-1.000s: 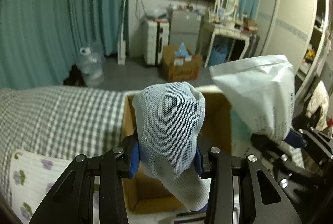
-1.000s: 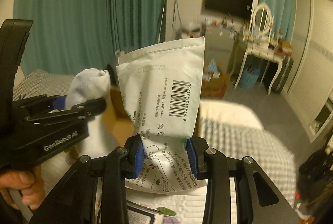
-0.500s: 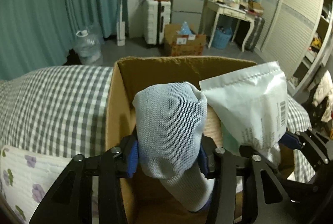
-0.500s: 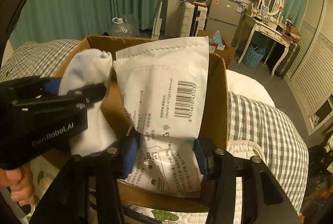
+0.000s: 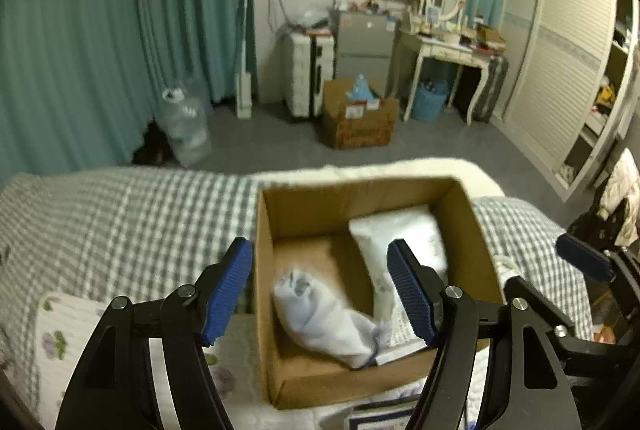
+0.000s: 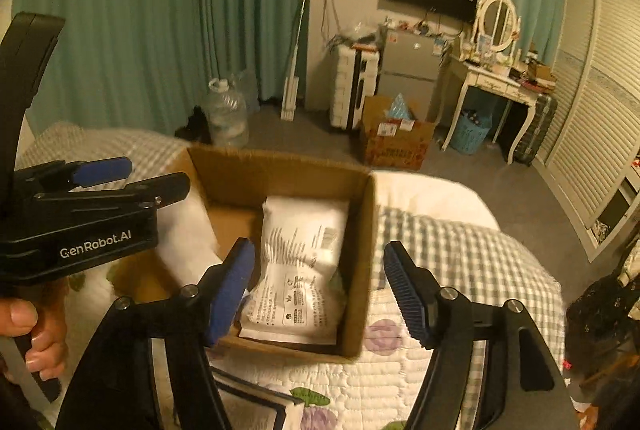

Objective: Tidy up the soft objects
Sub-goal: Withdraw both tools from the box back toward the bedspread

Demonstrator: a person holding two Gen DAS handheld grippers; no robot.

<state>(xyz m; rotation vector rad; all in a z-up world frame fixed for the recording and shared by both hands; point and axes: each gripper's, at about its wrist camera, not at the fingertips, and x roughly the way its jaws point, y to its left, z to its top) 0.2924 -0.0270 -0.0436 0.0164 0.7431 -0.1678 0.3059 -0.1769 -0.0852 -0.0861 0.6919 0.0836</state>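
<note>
Both grippers standing open above the cardboard box [image 5: 472, 230] on the bed [image 5: 120, 214].

The left gripper [image 5: 320, 290] and the right gripper [image 6: 316, 290] have just been opening; nothing is sitting between the blue fingers [image 5: 228, 290] of either. The sock [image 5: 320, 314] is lying on the box floor toward 7 o'clock, touching the white packet [image 6: 300, 262], which is lying along the 3 o'clock wall. A hand [image 6: 36, 334] is gripping the left handle.

sock [image 5: 324, 314] motion-blurred, pouch [image 6: 300, 270] print unreadable, book [image 6: 256, 406] cut off btm edge
</note>
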